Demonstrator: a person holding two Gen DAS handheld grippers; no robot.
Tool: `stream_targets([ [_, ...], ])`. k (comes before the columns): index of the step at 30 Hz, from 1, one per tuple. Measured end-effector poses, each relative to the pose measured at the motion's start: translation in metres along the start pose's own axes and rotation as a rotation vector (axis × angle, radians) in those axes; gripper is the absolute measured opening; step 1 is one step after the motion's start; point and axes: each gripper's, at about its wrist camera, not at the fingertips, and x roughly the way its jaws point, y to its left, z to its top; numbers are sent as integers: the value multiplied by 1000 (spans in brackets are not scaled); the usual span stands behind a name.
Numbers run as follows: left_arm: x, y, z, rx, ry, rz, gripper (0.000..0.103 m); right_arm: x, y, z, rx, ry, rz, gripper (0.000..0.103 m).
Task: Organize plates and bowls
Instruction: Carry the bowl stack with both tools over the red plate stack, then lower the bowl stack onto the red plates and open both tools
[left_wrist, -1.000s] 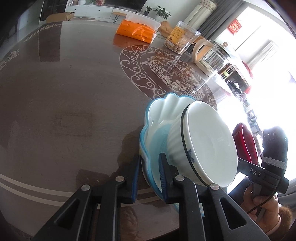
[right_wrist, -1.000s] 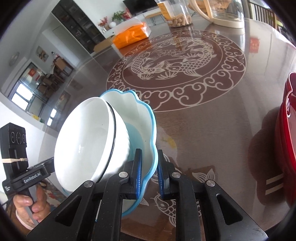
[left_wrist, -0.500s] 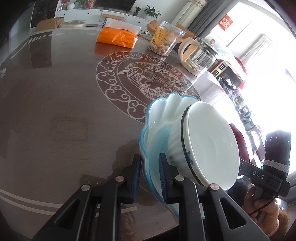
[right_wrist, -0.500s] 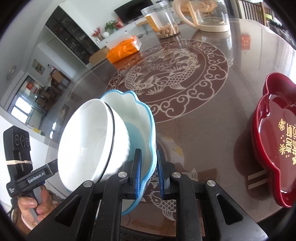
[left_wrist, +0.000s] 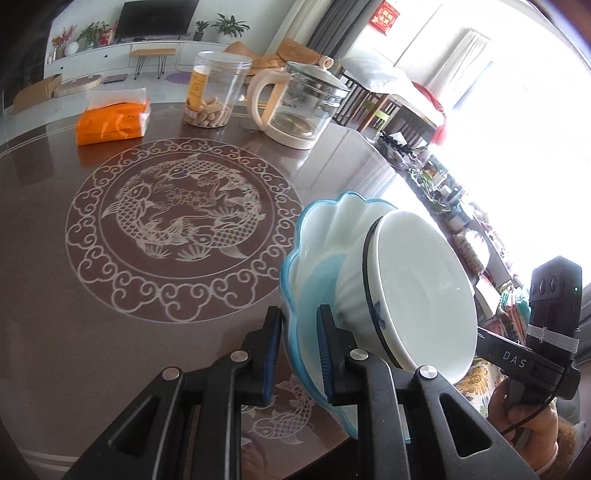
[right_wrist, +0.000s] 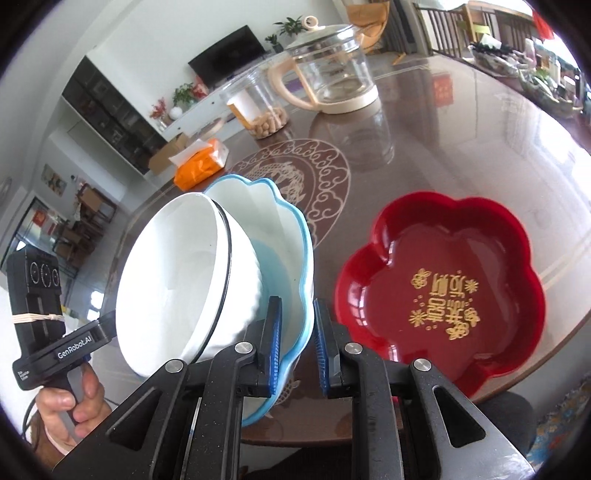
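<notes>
Slippage is the risk: left gripper (left_wrist: 299, 347) and right gripper (right_wrist: 295, 343) each pinch the blue scalloped plate (left_wrist: 314, 266) by its rim above the table (left_wrist: 55, 258), and the white bowl (left_wrist: 417, 295) sitting loose inside could slide out if it tilts.

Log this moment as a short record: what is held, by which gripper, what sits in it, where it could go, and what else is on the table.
held: blue scalloped plate, lifted and tilted above the table
left gripper: shut on the plate's rim
right gripper: shut on the opposite rim
riding inside: white bowl with a dark rim line
possible destination: red flower-shaped tray, nothing in it
other items: glass kettle, clear snack jar, orange tissue pack
</notes>
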Motion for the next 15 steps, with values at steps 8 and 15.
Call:
stream_targets([
  [8, 58, -64, 17, 82, 53, -60, 19, -36, -66, 10, 89, -59, -95, 18],
  [15, 97, -86, 10, 102, 111, -52, 18, -33, -111, 3, 168, -53, -131, 18],
])
